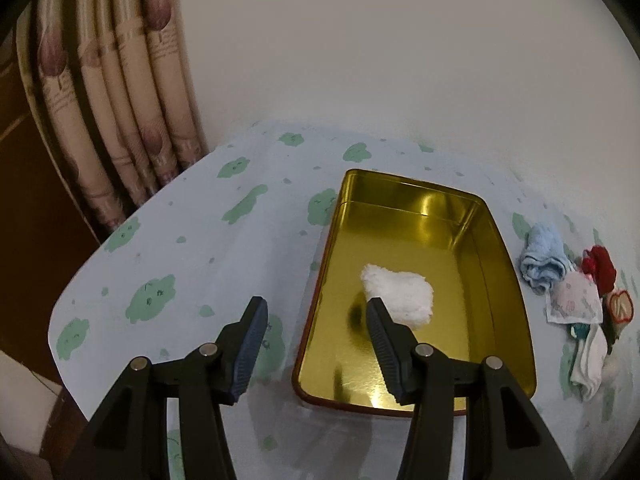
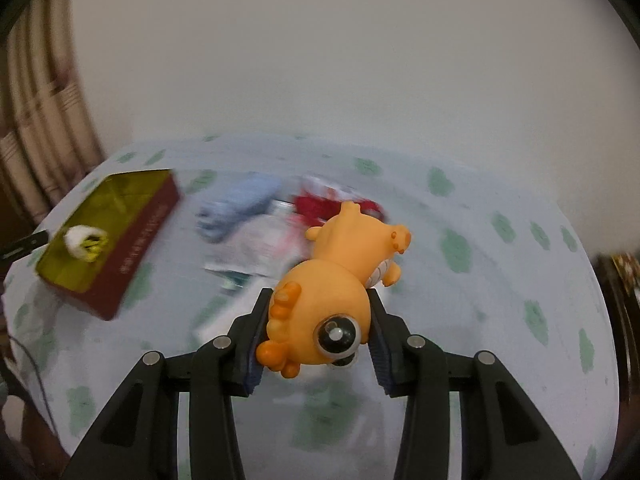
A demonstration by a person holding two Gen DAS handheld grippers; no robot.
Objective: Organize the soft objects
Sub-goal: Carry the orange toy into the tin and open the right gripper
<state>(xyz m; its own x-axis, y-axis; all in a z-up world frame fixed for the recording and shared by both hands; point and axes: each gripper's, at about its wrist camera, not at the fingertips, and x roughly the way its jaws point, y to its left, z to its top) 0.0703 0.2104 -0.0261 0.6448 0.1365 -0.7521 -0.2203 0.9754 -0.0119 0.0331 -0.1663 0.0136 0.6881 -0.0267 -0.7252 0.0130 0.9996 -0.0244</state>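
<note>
A plain pale wall (image 1: pixel 400 48) is being shown across the upper half of both views, from ten to two o'clock. A pleated beige curtain (image 1: pixel 120 100) printed with mauve flowers is being seen hanging at ten o'clock, beside dark brown woodwork (image 1: pixel 36 184) at nine o'clock. The lower half is being filled by a table covered in a pale blue cloth (image 1: pixel 192 240) patterned with green blotches. Soft, even light is being cast over the room. At three o'clock in the right view, something dark is being glimpsed, too blurred to identify.
</note>
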